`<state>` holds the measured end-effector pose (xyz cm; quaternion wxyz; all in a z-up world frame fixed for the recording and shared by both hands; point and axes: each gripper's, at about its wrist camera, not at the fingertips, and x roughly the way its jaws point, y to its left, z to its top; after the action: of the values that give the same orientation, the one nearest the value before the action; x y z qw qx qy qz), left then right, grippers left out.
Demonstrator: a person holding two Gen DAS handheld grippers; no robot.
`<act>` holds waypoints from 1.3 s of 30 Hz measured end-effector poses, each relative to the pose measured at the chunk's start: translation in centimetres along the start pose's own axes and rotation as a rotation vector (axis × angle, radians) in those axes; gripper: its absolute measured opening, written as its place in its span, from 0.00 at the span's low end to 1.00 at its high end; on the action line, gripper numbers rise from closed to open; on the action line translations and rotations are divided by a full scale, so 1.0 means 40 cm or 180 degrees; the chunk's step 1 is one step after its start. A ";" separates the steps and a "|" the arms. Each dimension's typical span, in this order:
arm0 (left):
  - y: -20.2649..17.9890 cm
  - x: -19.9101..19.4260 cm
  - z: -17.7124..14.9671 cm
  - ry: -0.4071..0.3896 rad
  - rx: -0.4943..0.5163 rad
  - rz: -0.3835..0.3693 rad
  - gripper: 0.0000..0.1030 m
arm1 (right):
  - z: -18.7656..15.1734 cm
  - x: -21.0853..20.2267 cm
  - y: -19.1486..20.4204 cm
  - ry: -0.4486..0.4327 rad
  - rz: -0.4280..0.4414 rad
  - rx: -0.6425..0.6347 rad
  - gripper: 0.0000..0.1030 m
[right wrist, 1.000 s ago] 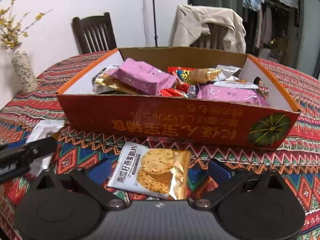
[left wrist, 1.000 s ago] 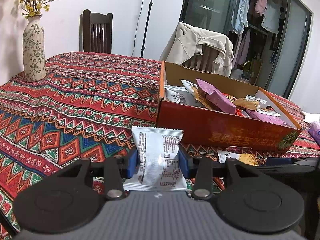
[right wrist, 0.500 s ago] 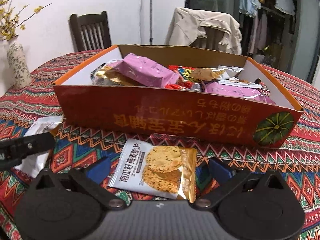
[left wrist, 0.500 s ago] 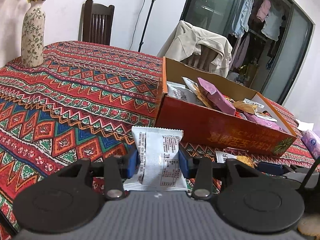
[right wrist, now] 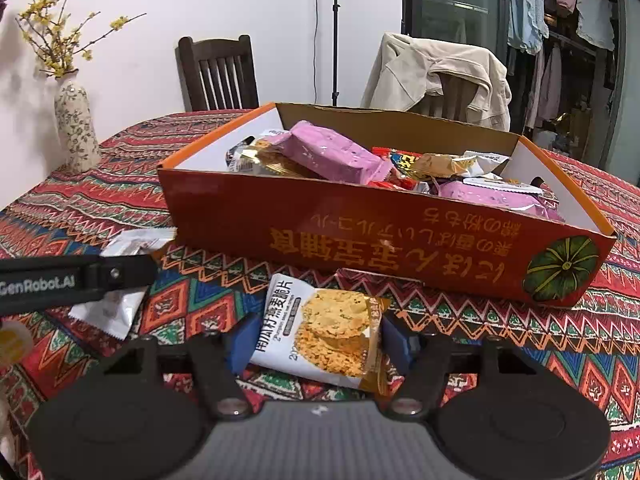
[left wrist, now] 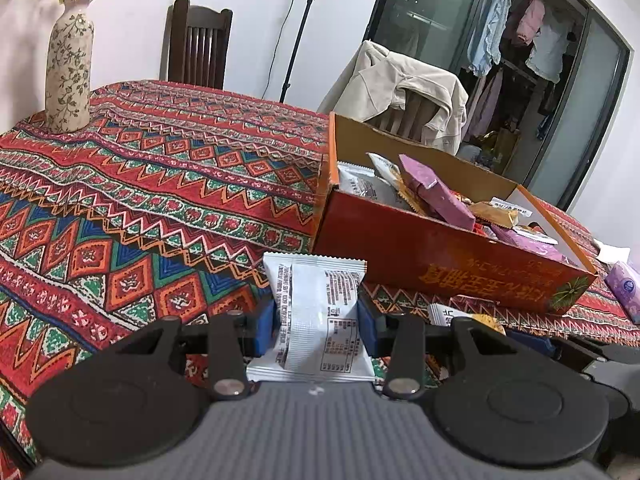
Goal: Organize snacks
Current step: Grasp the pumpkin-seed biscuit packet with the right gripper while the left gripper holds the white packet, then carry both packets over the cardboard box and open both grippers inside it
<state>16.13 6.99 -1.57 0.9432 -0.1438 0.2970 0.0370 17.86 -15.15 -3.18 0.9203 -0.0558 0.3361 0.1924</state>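
My left gripper (left wrist: 318, 326) is shut on a white snack packet (left wrist: 320, 312), which it holds upright just above the patterned tablecloth. In the right wrist view this packet (right wrist: 116, 308) shows at the left, behind a left finger (right wrist: 76, 278). The right gripper (right wrist: 318, 344) is closing on a cracker packet (right wrist: 324, 328) in white and gold. Its blue pads touch both sides and the wrapper buckles. Just behind both packets stands the orange snack box (right wrist: 360, 232), its near wall (left wrist: 440, 256) facing me, with several pink, gold and white packets inside.
A flowered vase (left wrist: 68, 72) stands at the far left of the table. At the far edge stand a dark wooden chair (right wrist: 218, 72) and a second chair draped with a beige jacket (right wrist: 436, 76). A purple packet (left wrist: 624, 288) lies right of the box.
The right jaws have come in from wide open onto the cracker packet, which now looks narrower and crumpled. The left gripper keeps its grip on the white packet.
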 end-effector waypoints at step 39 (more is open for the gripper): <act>-0.300 0.070 0.277 -0.0854 0.0347 -0.0042 0.42 | 0.260 -0.079 -0.269 -0.1193 -0.0295 0.0413 0.57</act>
<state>26.40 -1.26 8.49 0.9811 -0.0882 0.1689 0.0335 26.06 -23.65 6.54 0.9763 0.0250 0.1676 0.1347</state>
